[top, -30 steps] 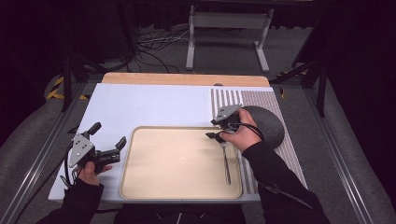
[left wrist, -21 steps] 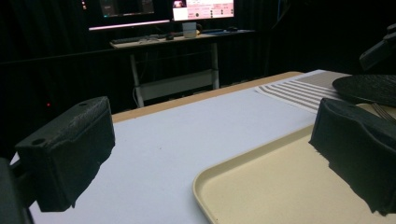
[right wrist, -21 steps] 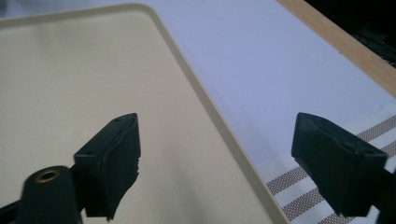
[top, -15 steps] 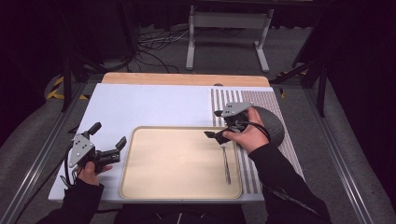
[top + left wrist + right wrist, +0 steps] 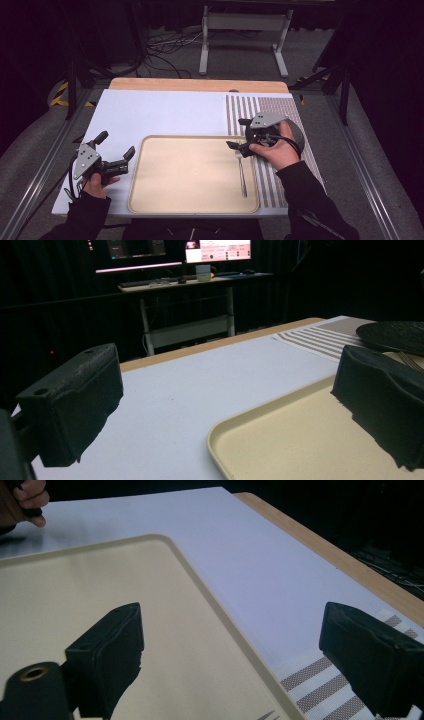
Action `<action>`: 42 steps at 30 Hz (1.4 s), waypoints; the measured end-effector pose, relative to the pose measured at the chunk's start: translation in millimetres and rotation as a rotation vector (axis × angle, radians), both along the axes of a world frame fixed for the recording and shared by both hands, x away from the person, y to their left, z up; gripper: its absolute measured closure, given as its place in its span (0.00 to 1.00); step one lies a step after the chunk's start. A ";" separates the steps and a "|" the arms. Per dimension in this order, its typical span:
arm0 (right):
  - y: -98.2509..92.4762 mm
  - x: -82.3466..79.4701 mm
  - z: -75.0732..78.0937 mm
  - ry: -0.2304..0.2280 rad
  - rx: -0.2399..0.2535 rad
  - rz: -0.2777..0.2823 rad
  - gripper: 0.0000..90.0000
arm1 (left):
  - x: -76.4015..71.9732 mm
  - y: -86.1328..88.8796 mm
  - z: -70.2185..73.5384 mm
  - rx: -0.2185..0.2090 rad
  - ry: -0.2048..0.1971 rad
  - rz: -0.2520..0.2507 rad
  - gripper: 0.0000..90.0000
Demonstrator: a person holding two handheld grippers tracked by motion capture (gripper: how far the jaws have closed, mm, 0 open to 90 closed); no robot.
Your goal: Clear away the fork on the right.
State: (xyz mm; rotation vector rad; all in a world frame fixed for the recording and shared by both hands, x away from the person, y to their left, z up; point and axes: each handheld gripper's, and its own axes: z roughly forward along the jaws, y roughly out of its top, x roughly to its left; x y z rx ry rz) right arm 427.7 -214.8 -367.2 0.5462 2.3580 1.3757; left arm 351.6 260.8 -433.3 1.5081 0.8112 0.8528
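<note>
While the slim silver metal fork lies lengthwise on the right side of the beige rectangular plastic tray, the right gripper hangs just above its tines, jaws wide, having just been opening with nothing between them. Beside the tray's left edge, the left gripper is spread wide too, empty.

No words, labels or numbers are showing clearly enough to read. Two screens are glowing on a desk far back in the left gripper view (their writing is too small and blurry to make out).
</note>
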 end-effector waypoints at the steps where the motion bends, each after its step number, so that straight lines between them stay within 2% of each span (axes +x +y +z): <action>1: -2.9 -1.5 0.9 -0.007 0.008 -0.004 0.12 | 0.0 0.0 0.1 0.000 0.000 0.000 0.01; 6: -15.8 -8.9 2.3 -0.029 0.044 -0.025 0.12 | 0.2 0.3 0.1 -0.005 0.000 0.000 0.01; 12: -41.6 -20.2 0.2 -0.046 0.080 -0.071 0.11 | 0.1 1.3 0.5 0.001 0.000 0.002 0.01; 19: -70.1 -33.7 -5.8 -0.077 0.169 -0.124 0.09 | 0.7 1.6 0.2 0.000 0.000 0.008 0.01; 26: -95.7 -45.4 -21.8 -0.072 0.213 -0.185 0.08 | 1.0 2.4 0.1 -0.001 0.001 0.013 0.01; 29: -100.9 -47.9 -25.4 -0.071 0.227 -0.196 0.08 | 1.6 3.1 -0.1 -0.002 0.002 0.014 0.01; 34: -116.4 -54.0 -40.3 -0.071 0.280 -0.241 0.08 | 1.9 4.2 0.0 -0.004 0.001 0.017 0.01; 42: -133.6 -60.4 -55.4 -0.055 0.302 -0.283 0.07 | 2.3 5.4 -0.1 -0.005 0.001 0.018 0.01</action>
